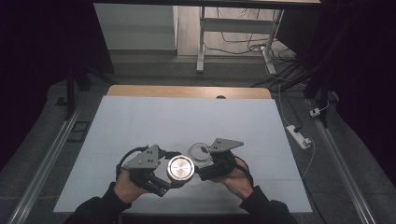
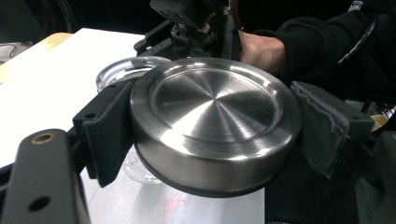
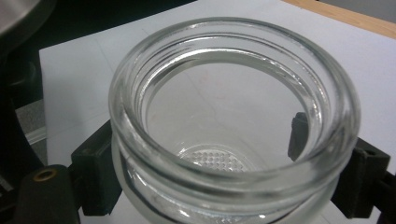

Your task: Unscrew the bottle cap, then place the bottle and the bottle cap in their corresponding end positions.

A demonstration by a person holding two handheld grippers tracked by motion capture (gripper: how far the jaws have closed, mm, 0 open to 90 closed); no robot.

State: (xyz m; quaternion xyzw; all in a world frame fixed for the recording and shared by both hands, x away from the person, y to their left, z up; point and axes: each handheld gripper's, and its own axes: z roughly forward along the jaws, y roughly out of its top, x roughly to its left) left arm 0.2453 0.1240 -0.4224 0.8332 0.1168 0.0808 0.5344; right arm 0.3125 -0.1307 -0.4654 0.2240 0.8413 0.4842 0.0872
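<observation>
Both grippers are loaded at the near middle of the white table (image 1: 140,121): the left gripper (image 1: 164,176) is clenched on a brushed-steel lid (image 1: 180,168), its jaws pressing the rim from opposite sides, while the right gripper (image 1: 204,167) clamps an open glass jar (image 1: 200,152) by its body just below the neck. Lid and jar sit just beside each other, the lid held face-up and level a little nearer the person than the jar's mouth, an arrangement that looks meant for bringing cap and container together or parting them; which of the two cannot be told from this moment. Gripping the jar low leaves its threaded mouth free, and pinching the lid by its edge keeps its underside unobstructed. From above, the two read as small circles between the person's hands. Looking along its own jaws, the left gripper view adds the lid's (image 2: 215,121) concentric machining marks and a dark seal ring at its lower edge, with the jar (image 2: 130,70) standing behind it. Turned on the jar (image 3: 233,126), the right gripper view reveals that it is empty, with a dimpled base.
</observation>
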